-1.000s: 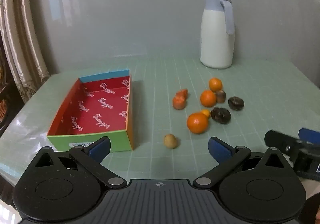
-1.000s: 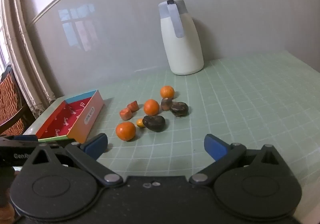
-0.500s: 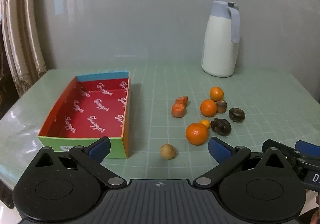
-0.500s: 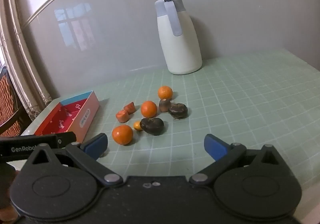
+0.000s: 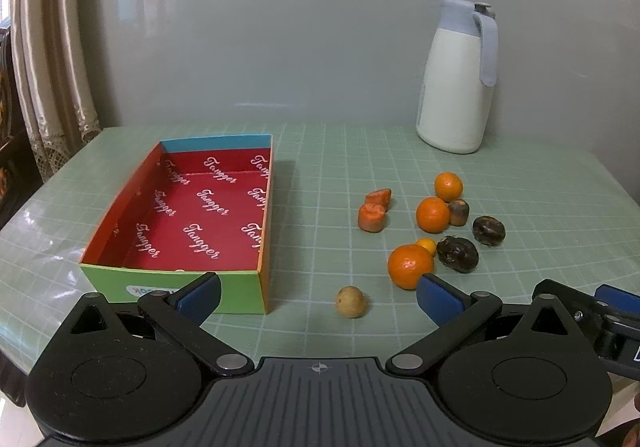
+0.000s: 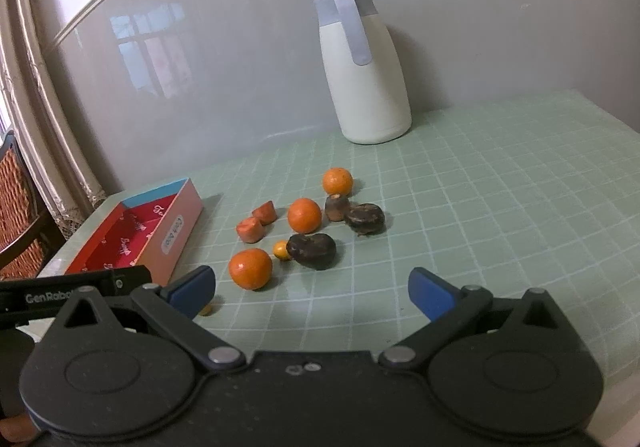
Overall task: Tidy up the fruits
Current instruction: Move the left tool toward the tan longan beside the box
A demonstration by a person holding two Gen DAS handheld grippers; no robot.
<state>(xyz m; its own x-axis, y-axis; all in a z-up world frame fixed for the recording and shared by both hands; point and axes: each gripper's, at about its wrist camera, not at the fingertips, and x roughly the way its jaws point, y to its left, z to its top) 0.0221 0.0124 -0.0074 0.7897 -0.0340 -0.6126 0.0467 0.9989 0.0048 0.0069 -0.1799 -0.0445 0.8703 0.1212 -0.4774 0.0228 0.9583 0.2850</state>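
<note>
Fruits (image 5: 432, 213) are all seen right of centre, outside the empty box (image 5: 192, 215), while both grippers (image 5: 318, 297) (image 6: 312, 289) are held wide.

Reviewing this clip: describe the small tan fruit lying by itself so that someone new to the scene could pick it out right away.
Start at the open box with the red printed lining on the green grid table. Just off its near right corner, between the box and the cluster of oranges, lies the small tan fruit. It is the only pale, dull brown round piece, lies apart from the rest, and is smaller than the nearest orange.
</note>
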